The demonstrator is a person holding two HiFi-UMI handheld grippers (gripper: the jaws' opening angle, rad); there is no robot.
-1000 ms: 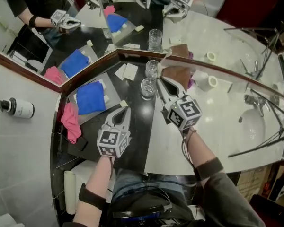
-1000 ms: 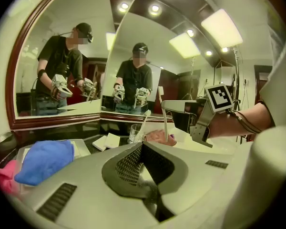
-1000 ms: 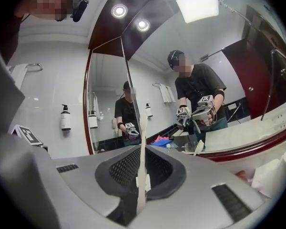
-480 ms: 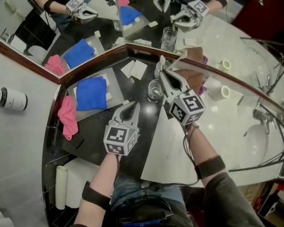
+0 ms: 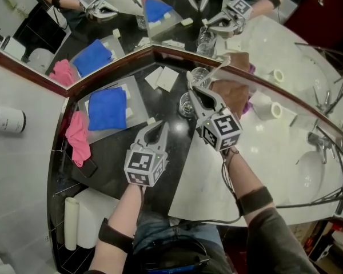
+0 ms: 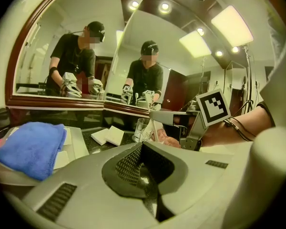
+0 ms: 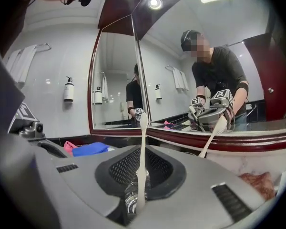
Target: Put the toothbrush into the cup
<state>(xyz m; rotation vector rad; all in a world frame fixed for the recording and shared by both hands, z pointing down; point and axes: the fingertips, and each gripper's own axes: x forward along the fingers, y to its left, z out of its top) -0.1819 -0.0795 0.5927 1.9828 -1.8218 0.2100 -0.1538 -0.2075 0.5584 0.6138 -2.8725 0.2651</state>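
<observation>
My right gripper [image 5: 193, 93] is shut on a white toothbrush [image 7: 142, 156], which stands upright between its jaws with the bristle end up. It hovers right over a clear glass cup [image 5: 186, 105] on the black counter. In the right gripper view the cup [image 7: 130, 197] shows just below the brush's lower end. My left gripper [image 5: 152, 131] is shut with nothing in it, low over the dark counter to the cup's near left. From the left gripper view the cup [image 6: 140, 129], the toothbrush [image 6: 152, 127] and the right gripper [image 6: 174, 119] all lie ahead.
A blue cloth [image 5: 107, 108] lies on a grey tray [image 5: 135, 114], with a pink cloth [image 5: 77, 137] left of it. White packets [image 5: 163, 77] sit by the mirror corner. A brown cloth [image 5: 231, 95], paper rolls [image 5: 273, 111] and a sink [image 5: 323, 153] lie to the right.
Both grippers have sunk toward the counter. The right one, with the toothbrush in it, has come in over the glass cup.
</observation>
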